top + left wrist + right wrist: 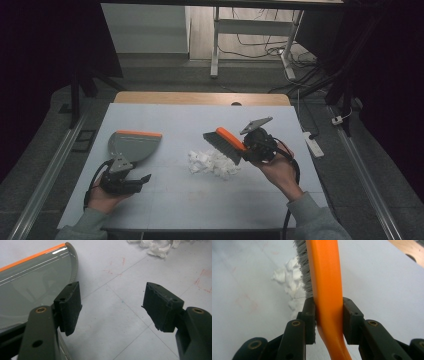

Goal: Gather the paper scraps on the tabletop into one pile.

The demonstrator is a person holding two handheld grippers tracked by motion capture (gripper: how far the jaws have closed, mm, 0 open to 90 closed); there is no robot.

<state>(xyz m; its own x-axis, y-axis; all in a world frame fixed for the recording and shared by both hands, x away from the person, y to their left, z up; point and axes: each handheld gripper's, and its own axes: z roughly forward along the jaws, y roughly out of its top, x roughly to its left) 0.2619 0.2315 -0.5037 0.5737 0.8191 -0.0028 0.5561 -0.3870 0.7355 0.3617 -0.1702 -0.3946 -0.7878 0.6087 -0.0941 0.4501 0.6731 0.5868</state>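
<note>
Just right of the paper scraps (214, 163), the brush (225, 144) is clamped by the right gripper (248, 148). Left of them, the dustpan (131, 145) lies ungripped beside the released left gripper (142, 179). If swept now, scraps could be scattered or the loose pan pushed away.

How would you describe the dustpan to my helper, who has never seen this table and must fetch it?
On the pale grey table, look at its left half, just beyond the left gripper, which hangs open and empty. The dustpan lies flat there, left of the white paper scraps. It is a broad grey scoop with an orange strip along its far edge.
</note>
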